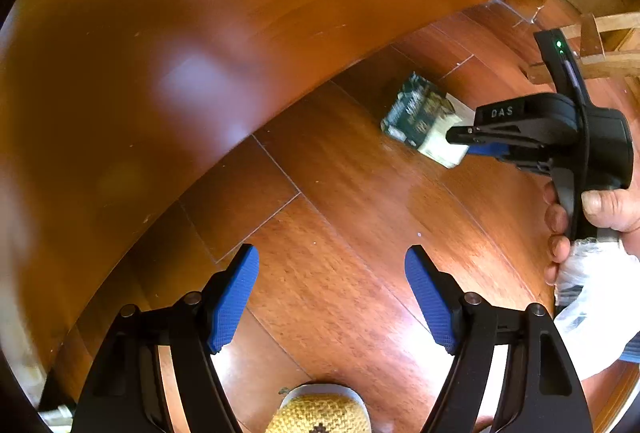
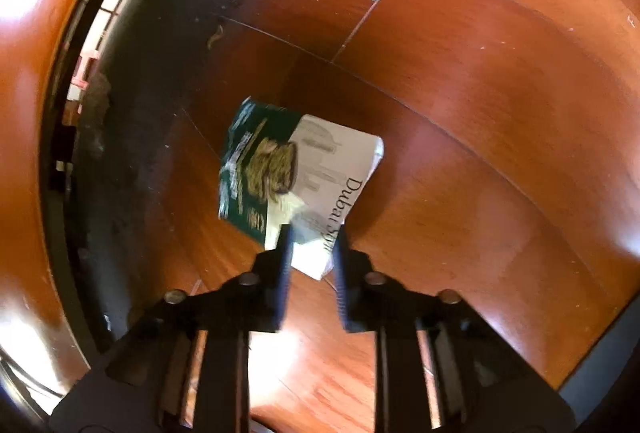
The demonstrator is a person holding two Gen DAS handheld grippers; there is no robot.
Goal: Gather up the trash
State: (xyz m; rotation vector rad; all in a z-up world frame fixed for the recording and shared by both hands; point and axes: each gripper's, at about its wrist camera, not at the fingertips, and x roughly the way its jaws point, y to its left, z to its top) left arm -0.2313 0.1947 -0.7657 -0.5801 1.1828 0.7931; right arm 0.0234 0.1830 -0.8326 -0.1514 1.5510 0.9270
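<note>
A small cardboard box (image 1: 416, 113), dark green and white with a food picture and "Dubai" lettering, lies on the wooden floor (image 1: 340, 213). In the right wrist view the box (image 2: 304, 161) fills the centre. My right gripper (image 2: 312, 233) has its jaws drawn narrow on the box's near white end, and the pads press on it. The left wrist view shows the right gripper (image 1: 460, 142) from the side, pinching that white end. My left gripper (image 1: 332, 261) hangs open above bare floor with nothing between its blue pads (image 1: 232, 305).
A person's hand (image 1: 600, 205) holds the right gripper together with a white plastic bag (image 1: 592, 293). A polished wooden furniture panel (image 1: 160, 33) stands left of the box, with a dark dusty strip (image 2: 132, 137) beneath it. Wooden legs (image 1: 608, 45) stand at right. A yellow knitted slipper (image 1: 320, 413) is below.
</note>
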